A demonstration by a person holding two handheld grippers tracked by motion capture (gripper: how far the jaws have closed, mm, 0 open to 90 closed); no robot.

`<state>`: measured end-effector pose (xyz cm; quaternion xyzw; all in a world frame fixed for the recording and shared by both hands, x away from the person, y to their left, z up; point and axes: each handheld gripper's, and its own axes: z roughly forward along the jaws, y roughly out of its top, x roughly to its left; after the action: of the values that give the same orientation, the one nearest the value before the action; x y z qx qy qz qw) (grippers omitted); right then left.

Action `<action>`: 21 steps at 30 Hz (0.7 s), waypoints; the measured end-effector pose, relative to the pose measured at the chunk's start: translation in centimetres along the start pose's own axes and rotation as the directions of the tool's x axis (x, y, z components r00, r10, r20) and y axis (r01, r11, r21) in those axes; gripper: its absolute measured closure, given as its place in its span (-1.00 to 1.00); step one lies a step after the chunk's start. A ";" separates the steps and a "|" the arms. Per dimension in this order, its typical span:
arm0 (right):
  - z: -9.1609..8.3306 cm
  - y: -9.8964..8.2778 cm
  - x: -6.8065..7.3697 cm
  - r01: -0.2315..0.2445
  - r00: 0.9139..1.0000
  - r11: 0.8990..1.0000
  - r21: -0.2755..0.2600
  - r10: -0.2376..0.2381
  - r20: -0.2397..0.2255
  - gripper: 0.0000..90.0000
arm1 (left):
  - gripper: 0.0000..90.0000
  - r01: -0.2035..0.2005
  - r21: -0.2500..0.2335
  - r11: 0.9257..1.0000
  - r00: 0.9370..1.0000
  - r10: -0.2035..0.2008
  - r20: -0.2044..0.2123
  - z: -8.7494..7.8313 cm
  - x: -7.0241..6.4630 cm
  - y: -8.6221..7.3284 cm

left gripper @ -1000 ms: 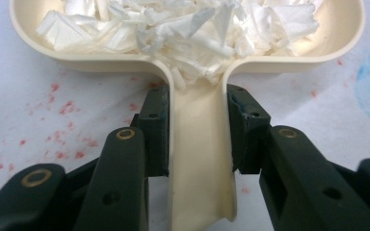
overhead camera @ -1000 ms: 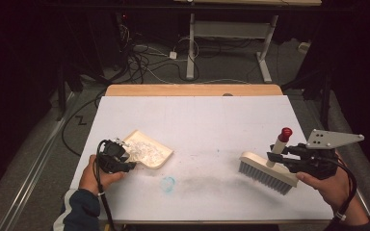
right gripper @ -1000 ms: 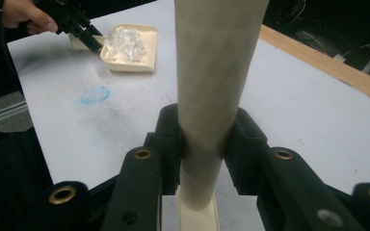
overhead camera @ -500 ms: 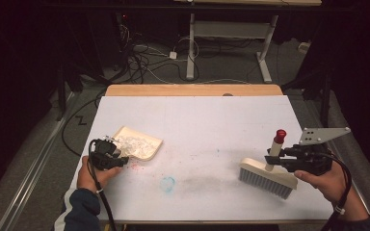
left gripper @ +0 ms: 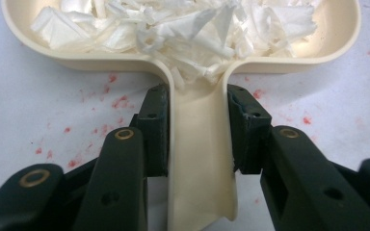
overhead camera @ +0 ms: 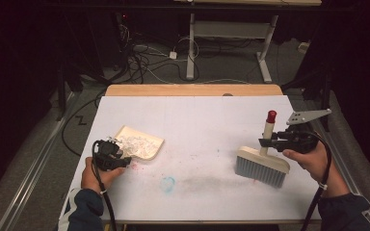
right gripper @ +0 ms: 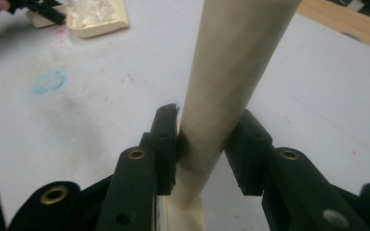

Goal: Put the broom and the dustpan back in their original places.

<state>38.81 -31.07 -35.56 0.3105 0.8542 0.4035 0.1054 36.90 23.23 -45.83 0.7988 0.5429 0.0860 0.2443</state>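
White table [overhead camera: 197,125], dustpan [overhead camera: 139,147] pulled nearer, left fingers pinching it, right fingers loosening around brush [overhead camera: 262,166].

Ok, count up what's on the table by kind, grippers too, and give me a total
Dustpans: 1, the dustpan, holding shredded paper
Brushes: 1, the brush
Grippers: 2, the left gripper clamped on the dustpan's handle, and the right gripper with its jaws just opening around the brush's handle
Total: 4
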 end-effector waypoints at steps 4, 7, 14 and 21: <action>1.2 0.6 -0.8 -0.027 0.999 1.000 -0.002 0.027 0.028 0.47 | 0.37 -0.010 -0.003 1.000 1.000 0.010 0.013 0.1 -0.4 -0.1; 2.0 0.9 -1.2 -0.045 0.998 0.999 -0.018 0.045 0.046 0.45 | 0.36 -0.006 -0.014 1.000 1.000 0.006 0.013 0.1 -0.6 -0.2; 3.5 1.1 -2.0 -0.103 0.989 0.993 -0.064 0.108 0.098 0.47 | 0.30 -0.002 -0.021 1.000 0.999 0.002 0.037 0.0 -1.2 -0.8; 4.2 1.0 -2.5 -0.131 0.979 0.988 -0.084 0.142 0.146 0.46 | 0.16 0.011 -0.023 1.000 0.998 -0.009 0.067 0.0 -2.8 -1.2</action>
<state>43.01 -29.48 -37.69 0.3942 0.8048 0.4163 0.1535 34.80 20.99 -46.06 0.7957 0.5374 0.0645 0.2719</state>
